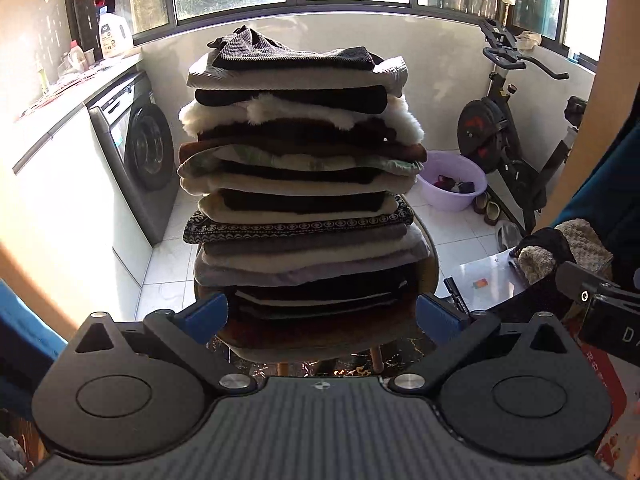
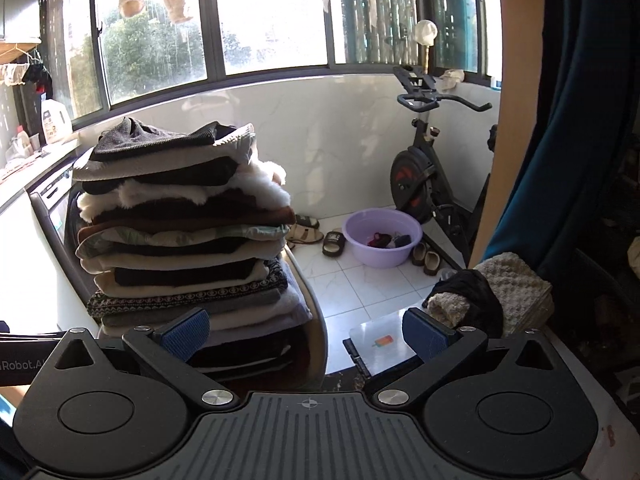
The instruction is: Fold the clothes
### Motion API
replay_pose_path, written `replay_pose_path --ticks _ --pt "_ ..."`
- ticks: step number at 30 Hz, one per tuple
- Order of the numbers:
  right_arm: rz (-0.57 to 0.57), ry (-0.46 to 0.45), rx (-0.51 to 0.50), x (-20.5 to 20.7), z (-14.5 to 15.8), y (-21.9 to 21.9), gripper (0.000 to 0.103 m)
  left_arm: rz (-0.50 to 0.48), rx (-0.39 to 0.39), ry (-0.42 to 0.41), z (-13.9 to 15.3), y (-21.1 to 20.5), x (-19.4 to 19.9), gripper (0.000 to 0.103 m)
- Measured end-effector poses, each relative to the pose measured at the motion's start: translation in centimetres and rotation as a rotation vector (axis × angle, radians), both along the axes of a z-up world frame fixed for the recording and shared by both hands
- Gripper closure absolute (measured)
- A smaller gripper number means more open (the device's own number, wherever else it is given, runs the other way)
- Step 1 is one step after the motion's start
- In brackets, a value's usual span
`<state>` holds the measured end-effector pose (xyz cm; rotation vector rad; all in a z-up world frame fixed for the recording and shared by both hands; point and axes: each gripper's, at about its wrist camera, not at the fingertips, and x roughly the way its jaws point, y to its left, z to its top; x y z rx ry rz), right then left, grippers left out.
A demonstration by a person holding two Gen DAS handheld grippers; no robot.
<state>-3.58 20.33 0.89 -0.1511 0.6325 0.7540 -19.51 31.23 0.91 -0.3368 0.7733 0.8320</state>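
Observation:
A tall stack of folded clothes (image 1: 300, 168) rests on a round chair seat (image 1: 430, 256), straight ahead in the left wrist view and left of centre as the stack (image 2: 184, 232) in the right wrist view. A dark knit piece (image 1: 288, 54) lies on top. My left gripper (image 1: 322, 316) is open with nothing between its blue pads, facing the stack's lowest layers. My right gripper (image 2: 306, 334) is open and empty too, beside the stack's right edge. A beige textured cloth with a black garment (image 2: 480, 300) lies to the right. The right gripper's body (image 1: 600, 300) shows at the right edge.
A washing machine (image 1: 140, 148) and white counter (image 1: 52, 128) stand left. An exercise bike (image 2: 424, 168), a purple basin (image 2: 382, 236) with small items, and slippers (image 2: 332, 242) occupy the tiled floor. A white sheet (image 2: 380, 344) lies near the right pad. A blue curtain (image 2: 560, 120) hangs right.

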Motion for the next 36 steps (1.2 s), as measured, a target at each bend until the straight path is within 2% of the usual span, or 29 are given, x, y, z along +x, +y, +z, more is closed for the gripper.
replay_pose_path --ticks 5,8,12,18,24,29,36 --pt "0.017 -0.036 -0.053 -6.7 -0.4 -0.4 0.001 0.004 -0.076 0.004 -1.4 -0.6 -4.8 0.001" --pt "0.017 -0.042 -0.069 -9.8 -0.6 -1.2 0.001 -0.012 -0.088 0.004 -1.8 -1.6 -7.2 0.001" --pt "-0.007 -0.02 -0.085 -12.7 -1.1 -2.7 0.001 -0.034 -0.081 0.013 -1.7 -2.9 -9.4 0.001" --pt "-0.032 0.0 -0.1 -15.2 -1.3 -5.3 0.001 -0.061 -0.079 0.036 -1.5 -5.0 -10.6 0.001" --pt "-0.031 -0.018 -0.087 -15.7 -0.7 -7.4 0.001 -0.057 -0.069 0.033 -0.9 -6.6 -10.6 0.001" --pt "-0.005 -0.033 -0.082 -14.5 0.0 -8.6 0.001 -0.021 -0.078 0.014 -0.5 -7.6 -9.9 0.001" --pt "0.018 -0.03 -0.084 -12.4 0.2 -10.7 0.001 -0.021 -0.102 0.016 -0.7 -9.6 -8.1 0.001"
